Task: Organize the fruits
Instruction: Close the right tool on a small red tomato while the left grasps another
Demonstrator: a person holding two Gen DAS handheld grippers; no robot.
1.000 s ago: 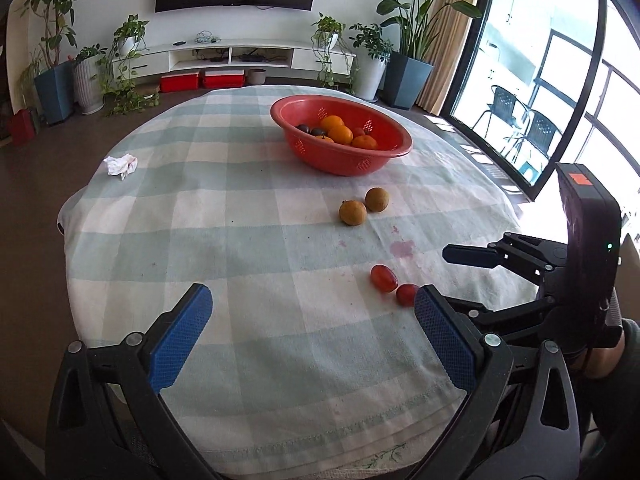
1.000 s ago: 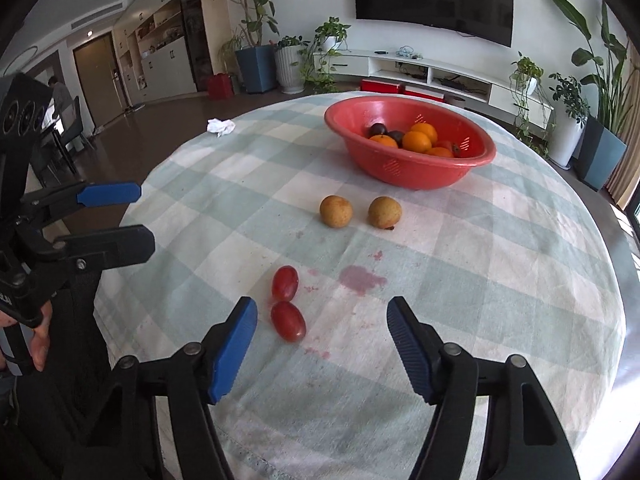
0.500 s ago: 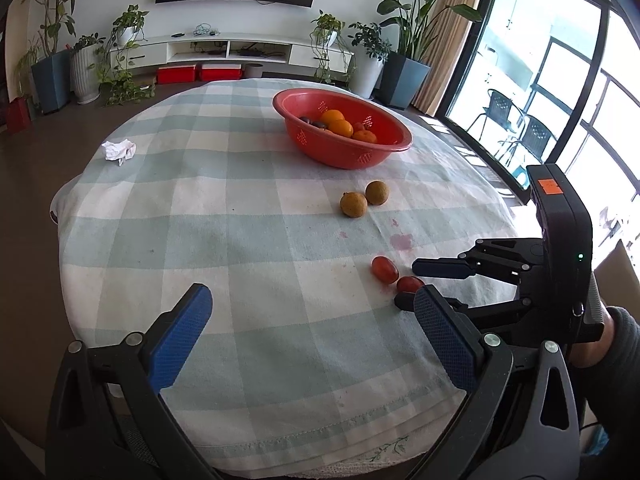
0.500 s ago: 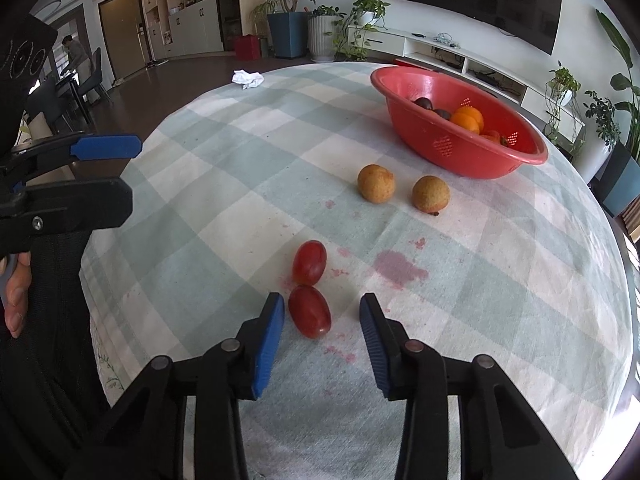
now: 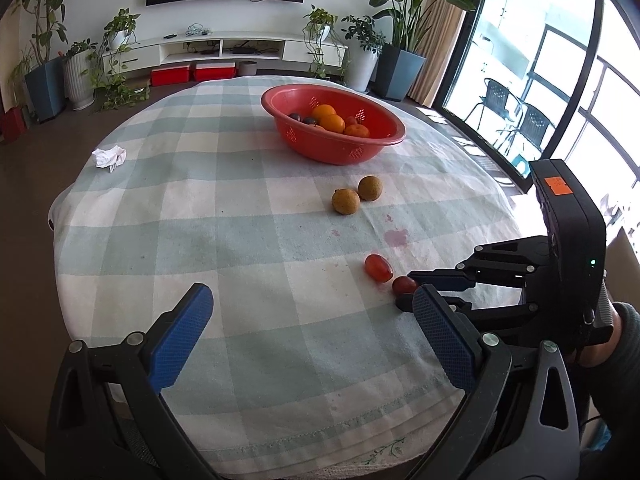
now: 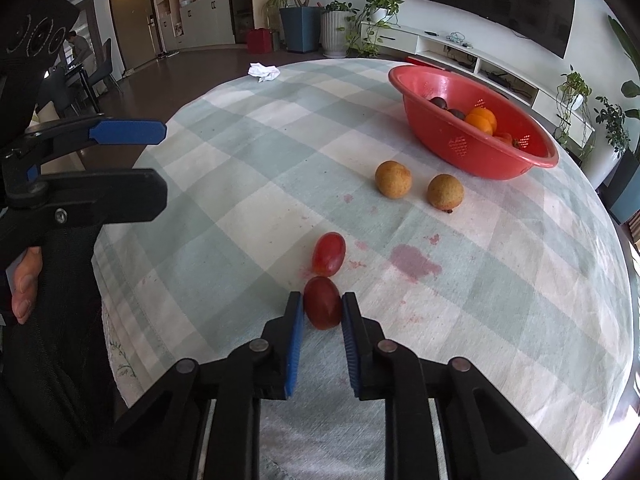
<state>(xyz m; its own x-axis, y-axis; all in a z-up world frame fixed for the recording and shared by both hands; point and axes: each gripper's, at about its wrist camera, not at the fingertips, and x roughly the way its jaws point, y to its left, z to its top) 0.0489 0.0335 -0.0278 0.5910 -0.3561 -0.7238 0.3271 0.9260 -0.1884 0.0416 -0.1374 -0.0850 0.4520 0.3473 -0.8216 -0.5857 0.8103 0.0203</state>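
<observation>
Living room, round table under checked cloth (image 6: pixel 248 168). Right gripper (image 6: pixel 322 312) just closing, now pinching nearer red grape (image 6: pixel 322 302) beside second grape (image 6: pixel 329 253). Left gripper (image 5: pixel 312 332) hovering spread wide, gripping nothing. Red basket (image 6: pixel 460 148) holding oranges further back.

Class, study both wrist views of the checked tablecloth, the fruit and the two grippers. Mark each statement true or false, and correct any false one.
1. The right gripper is shut on the nearer red oval grape. True.
2. The left gripper holds a fruit. False: it is open and holds nothing.
3. Two round brown fruits lie on the cloth outside the red plastic basket. True.
4. The basket is empty. False: it holds oranges and dark fruits.
</observation>
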